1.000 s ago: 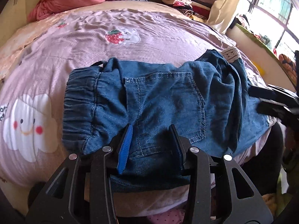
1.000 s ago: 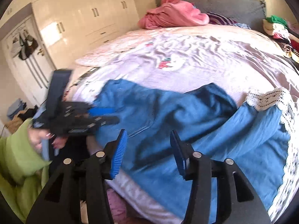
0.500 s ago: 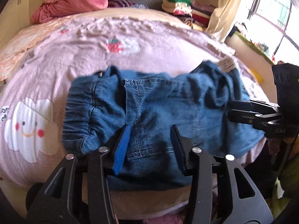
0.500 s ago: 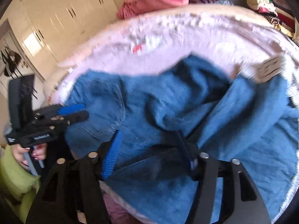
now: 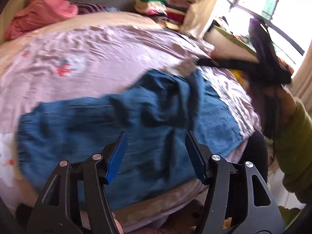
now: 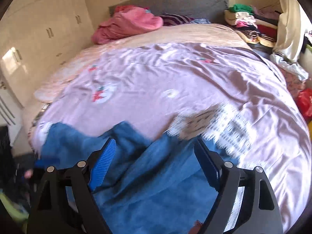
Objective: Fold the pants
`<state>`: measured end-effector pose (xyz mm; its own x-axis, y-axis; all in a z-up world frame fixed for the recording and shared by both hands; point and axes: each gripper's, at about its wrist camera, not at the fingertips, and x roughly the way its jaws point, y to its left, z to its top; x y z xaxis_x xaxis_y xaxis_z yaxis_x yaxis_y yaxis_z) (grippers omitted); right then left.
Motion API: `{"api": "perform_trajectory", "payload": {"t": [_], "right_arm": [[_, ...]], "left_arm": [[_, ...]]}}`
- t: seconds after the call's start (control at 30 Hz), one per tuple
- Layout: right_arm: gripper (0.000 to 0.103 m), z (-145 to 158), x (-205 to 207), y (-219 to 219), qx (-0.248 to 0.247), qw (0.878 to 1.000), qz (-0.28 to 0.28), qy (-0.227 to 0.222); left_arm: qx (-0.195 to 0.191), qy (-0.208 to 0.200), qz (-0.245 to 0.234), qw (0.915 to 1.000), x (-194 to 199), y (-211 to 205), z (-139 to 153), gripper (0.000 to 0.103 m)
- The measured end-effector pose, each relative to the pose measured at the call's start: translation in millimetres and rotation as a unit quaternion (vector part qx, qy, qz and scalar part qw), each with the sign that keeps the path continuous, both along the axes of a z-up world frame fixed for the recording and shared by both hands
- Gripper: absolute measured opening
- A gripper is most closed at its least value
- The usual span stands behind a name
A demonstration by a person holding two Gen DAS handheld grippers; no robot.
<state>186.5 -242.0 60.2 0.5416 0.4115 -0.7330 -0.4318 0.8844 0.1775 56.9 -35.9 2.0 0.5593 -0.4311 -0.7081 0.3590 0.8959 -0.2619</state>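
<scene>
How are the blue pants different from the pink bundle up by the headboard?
The blue pants are denim blue; the pink bundle is pink. The pants are spread out at the near edge of the bed, under both open grippers, left gripper and right gripper; the bundle is heaped at the far end against the grey headboard. The pants have white lace trim; the bundle shows none. Both are soft cloth on the bed.

A bed with a wrinkled lilac cover [image 6: 175, 72] printed with strawberries [image 6: 96, 95], a heap of pink fabric [image 6: 126, 26] against the grey headboard [image 6: 171, 3] at 12 o'clock, stacked clothes [image 6: 247, 23] at 2 o'clock, cream wardrobe doors [image 6: 44, 29] at 10 o'clock.
</scene>
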Motion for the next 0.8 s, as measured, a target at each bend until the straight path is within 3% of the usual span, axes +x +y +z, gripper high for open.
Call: {"api": "perform_trajectory", "payload": {"t": [0.2,0.43,0.53,0.57,0.67,0.8], "right_arm": [[0.082,-22,47,16,-0.026,0.999,-0.003,0.027],[0.079,-70,90,34,-0.121,0.989,-0.031,0.074],[0.054,-81,95,35,-0.144,0.987,-0.032,0.064],[0.039,-81,95,34,-0.142,0.988,-0.027,0.059],[0.016,-74,95,18,-0.097,0.993,-0.030,0.059],[0.011,-53,81,-12,-0.016,0.998,-0.042,0.054]], "left_arm": [[0.000,0.035,-0.043,0.9985,18,-44,-21,0.053],[0.016,0.052,-0.062,0.9966,34,-69,-40,0.048],[0.013,0.058,-0.060,0.9964,37,-71,-46,0.048],[0.013,0.058,-0.060,0.9964,37,-71,-47,0.048],[0.003,0.057,-0.057,0.9967,39,-67,-47,0.048],[-0.013,0.065,-0.050,0.9966,51,-64,-47,0.048]]}}
